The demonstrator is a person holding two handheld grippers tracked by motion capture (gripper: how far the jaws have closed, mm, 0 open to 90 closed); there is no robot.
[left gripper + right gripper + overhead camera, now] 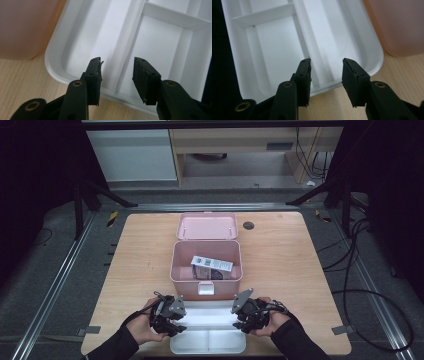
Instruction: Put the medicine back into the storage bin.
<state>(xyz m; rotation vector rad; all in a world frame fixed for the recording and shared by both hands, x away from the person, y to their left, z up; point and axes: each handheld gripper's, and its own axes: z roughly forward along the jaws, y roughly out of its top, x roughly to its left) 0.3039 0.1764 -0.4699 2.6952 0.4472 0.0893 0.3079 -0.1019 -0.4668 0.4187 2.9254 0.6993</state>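
White divided tray [208, 340] sits at the near table edge, just in front of the pink box [206, 261], almost touching its front wall and latch [205, 288]. Box is the landmark here.

Left gripper [170, 316] at the tray's left end, right gripper [243, 315] at its right end, both just in front of the box's front corners. In the left gripper view the left gripper [117, 72] has its jaws parted about midway, straddling the end wall where the long divider meets it, nothing clamped yet. Same in the right gripper view: right gripper [325, 72] half open over the rim at the divider, gripping nothing.

Handling guess: the tray looks like thin moulded plastic. Light, fairly stiff, but smooth and glossy, so slippery. Probably flexes if lifted from one end only. Best hold looks like each end wall pinched at the divider junction, both ends together, kept level. Rim lip gives the pads something to catch.

Around it: box is open, lid [207, 226] hinged back on the far side. A small carton [211, 267] lies tilted inside, and its high edge may stop the tray seating if it goes in there. Can't tell the clearance. The latch sticks out toward the tray, so lift up before moving toward the box. Wooden table [280, 250] on both sides of the box is bare apart from a dark grommet [248, 225] behind its right corner.
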